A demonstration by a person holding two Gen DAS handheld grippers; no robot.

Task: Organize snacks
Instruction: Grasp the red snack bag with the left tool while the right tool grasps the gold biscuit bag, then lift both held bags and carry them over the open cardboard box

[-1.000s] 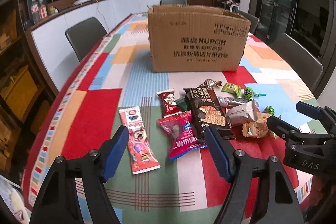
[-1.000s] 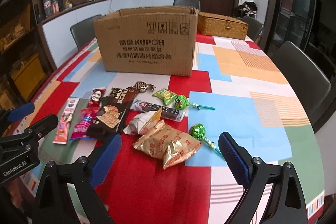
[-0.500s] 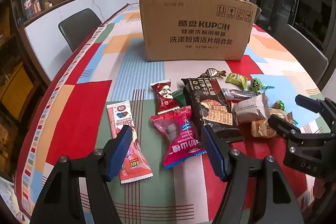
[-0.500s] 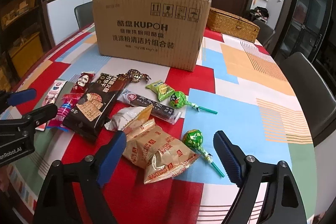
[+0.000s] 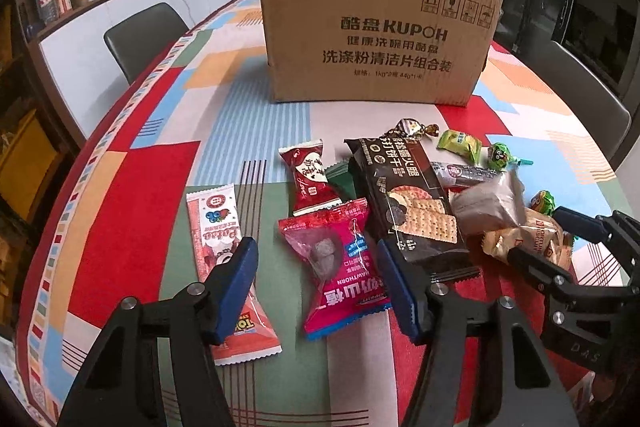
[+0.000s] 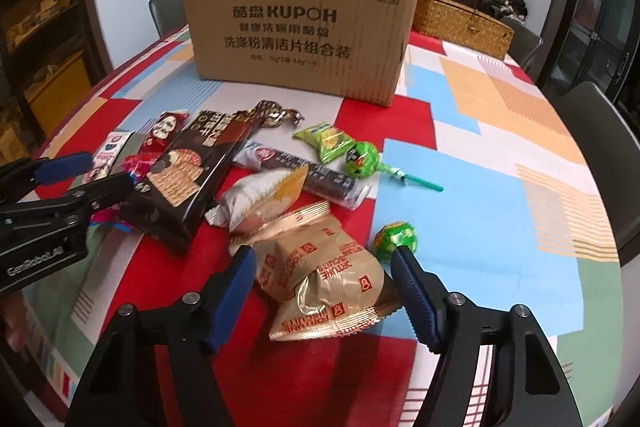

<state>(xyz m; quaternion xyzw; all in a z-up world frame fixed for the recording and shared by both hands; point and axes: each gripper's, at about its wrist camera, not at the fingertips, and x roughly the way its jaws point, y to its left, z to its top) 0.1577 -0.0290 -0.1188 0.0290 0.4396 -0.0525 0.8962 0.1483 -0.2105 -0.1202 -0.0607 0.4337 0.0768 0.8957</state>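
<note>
On table, left gripper (image 5: 316, 275) jaws closing around pink hawthorn pack (image 5: 340, 267); right gripper (image 6: 324, 277) jaws closing around gold biscuit pack (image 6: 324, 287), neither pressing yet.

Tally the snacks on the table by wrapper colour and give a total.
Red or pink: 3, red candy pack, pink hawthorn pack, pink strip
Dark brown or black: 2, cracker pack, dark bar
Green: 4, two lollipops, green packet, dark green packet
Gold or tan: 3, two biscuit packs, foil candy
White: 1, pastry pack
Total: 13
</note>
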